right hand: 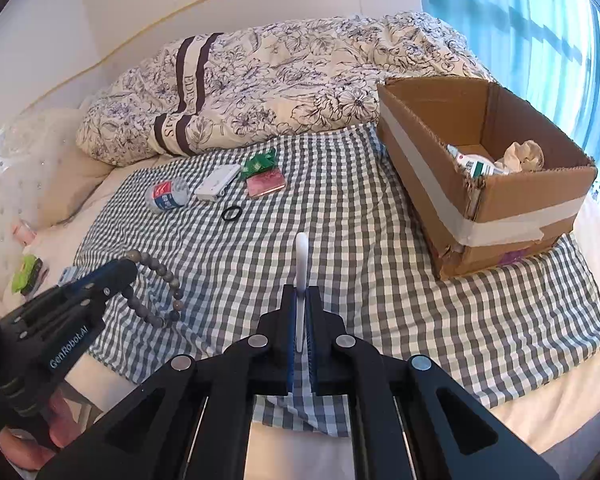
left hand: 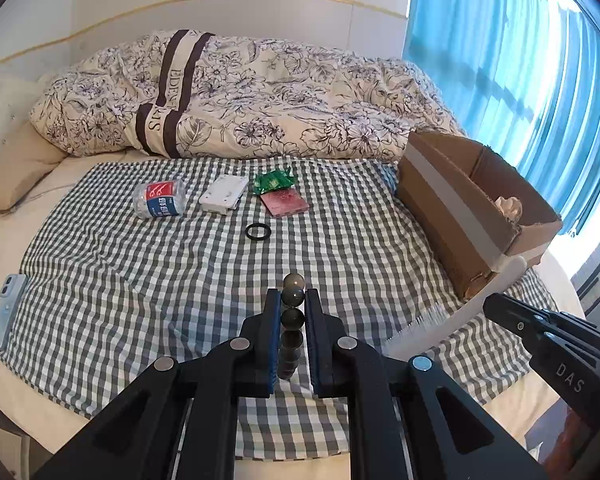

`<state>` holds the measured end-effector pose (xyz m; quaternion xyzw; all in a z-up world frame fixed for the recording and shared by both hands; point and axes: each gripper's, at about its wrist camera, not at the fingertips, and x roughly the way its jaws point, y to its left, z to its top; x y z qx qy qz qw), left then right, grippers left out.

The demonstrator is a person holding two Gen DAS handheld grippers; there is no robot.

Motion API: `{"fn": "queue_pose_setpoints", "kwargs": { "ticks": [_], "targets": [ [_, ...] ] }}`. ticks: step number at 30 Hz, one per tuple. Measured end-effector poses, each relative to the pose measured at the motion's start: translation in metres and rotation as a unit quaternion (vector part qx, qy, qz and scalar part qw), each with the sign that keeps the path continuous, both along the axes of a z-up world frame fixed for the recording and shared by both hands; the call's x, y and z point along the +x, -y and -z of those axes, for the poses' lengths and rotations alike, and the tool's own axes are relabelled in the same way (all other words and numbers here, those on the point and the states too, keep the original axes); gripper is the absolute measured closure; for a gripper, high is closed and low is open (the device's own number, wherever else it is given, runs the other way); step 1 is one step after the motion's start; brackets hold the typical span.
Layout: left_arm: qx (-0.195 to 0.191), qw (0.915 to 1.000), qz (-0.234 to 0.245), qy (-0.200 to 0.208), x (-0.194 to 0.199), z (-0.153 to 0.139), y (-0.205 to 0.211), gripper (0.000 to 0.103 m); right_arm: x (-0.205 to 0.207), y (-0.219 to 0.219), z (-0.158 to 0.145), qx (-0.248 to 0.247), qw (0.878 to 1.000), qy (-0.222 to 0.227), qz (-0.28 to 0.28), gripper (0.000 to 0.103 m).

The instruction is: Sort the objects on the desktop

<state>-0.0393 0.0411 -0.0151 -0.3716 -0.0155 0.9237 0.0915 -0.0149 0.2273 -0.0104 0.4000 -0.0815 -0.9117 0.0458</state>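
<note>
A: Where does the cardboard box (right hand: pixel 484 184) lie from what is being carried?

B: Ahead and to the right of both. The right gripper (right hand: pixel 303 308) is the nearer one; its jaws are clamped narrow on a white comb (right hand: pixel 301 280), whose long axis runs straight forward along the fingers, handle tip pointing out over the checked cloth (right hand: pixel 360 248).

A: And the left?

B: The left gripper (left hand: pixel 293 312) is closed on a bead bracelet (left hand: pixel 293 316), lifted clear of the cloth (the loop hangs below the jaws in the right view). It sits farther left, well apart from the box.

A: So the comb probably goes first?

B: Likely: a swing right and forward over the box rim. The bottle (left hand: pixel 160 199), white case (left hand: pixel 223 193), green packet (left hand: pixel 273 181), pink wallet (left hand: pixel 284 203) and black ring (left hand: pixel 257 231) lie unsorted near the quilt (left hand: pixel 236 96).
</note>
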Motion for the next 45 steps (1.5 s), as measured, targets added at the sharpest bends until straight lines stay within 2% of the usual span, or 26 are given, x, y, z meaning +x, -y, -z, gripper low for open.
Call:
{"fn": "queue_pose_setpoints", "kwargs": {
  "ticks": [6, 12, 17, 23, 27, 32, 34, 35, 36, 37, 38, 39, 42, 45],
  "targets": [
    [0.003, 0.9998, 0.012, -0.014, -0.016, -0.024, -0.012, 0.092, -0.014, -0.002, -0.024, 0.005, 1.000, -0.016, 0.001, 0.099],
    [-0.004, 0.9981, 0.045, -0.043, -0.044, -0.065, -0.048, 0.091, -0.028, -0.015, -0.068, 0.011, 0.998, -0.060, 0.002, 0.099],
    [-0.021, 0.9898, 0.094, -0.106, -0.056, -0.115, -0.107, 0.092, -0.039, -0.044, -0.105, 0.023, 0.995, -0.096, 0.023, 0.099],
    [0.006, 0.9796, 0.153, -0.129, -0.081, -0.157, -0.184, 0.092, -0.053, -0.111, -0.140, 0.039, 0.989, -0.123, 0.071, 0.099],
    [0.004, 0.9775, 0.175, -0.118, -0.098, -0.147, -0.230, 0.092, -0.070, -0.161, -0.132, 0.046, 0.987, -0.109, 0.104, 0.099],
    [-0.014, 0.9797, 0.189, -0.067, -0.114, -0.098, -0.267, 0.089, -0.094, -0.203, -0.097, 0.037, 0.988, -0.069, 0.131, 0.099],
    [-0.026, 0.9807, 0.189, -0.045, -0.118, -0.080, -0.276, 0.072, -0.101, -0.211, -0.085, 0.034, 0.988, -0.058, 0.137, 0.099],
    [-0.032, 0.9810, 0.188, -0.033, -0.121, -0.071, -0.279, 0.047, -0.101, -0.213, -0.083, 0.037, 0.987, -0.056, 0.143, 0.099],
    [-0.040, 0.9815, 0.185, -0.027, -0.122, -0.063, -0.280, 0.030, -0.103, -0.214, -0.079, 0.040, 0.987, -0.049, 0.148, 0.096],
    [-0.045, 0.9820, 0.181, -0.028, -0.121, -0.057, -0.278, 0.028, -0.102, -0.217, -0.076, 0.039, 0.987, -0.041, 0.149, 0.079],
    [-0.050, 0.9825, 0.177, -0.030, -0.121, -0.053, -0.274, 0.027, -0.103, -0.218, -0.073, 0.037, 0.987, -0.035, 0.153, 0.068],
    [-0.053, 0.9830, 0.173, -0.031, -0.122, -0.050, -0.270, 0.026, -0.103, -0.217, -0.072, 0.041, 0.986, -0.035, 0.159, 0.052],
    [-0.056, 0.9874, 0.146, -0.025, -0.130, -0.043, -0.246, 0.016, -0.100, -0.213, -0.075, 0.053, 0.984, -0.043, 0.162, 0.051],
    [-0.062, 0.9926, 0.103, -0.010, -0.135, -0.029, -0.211, 0.012, -0.099, -0.205, -0.081, 0.050, 0.985, -0.049, 0.156, 0.048]
  ]
}}
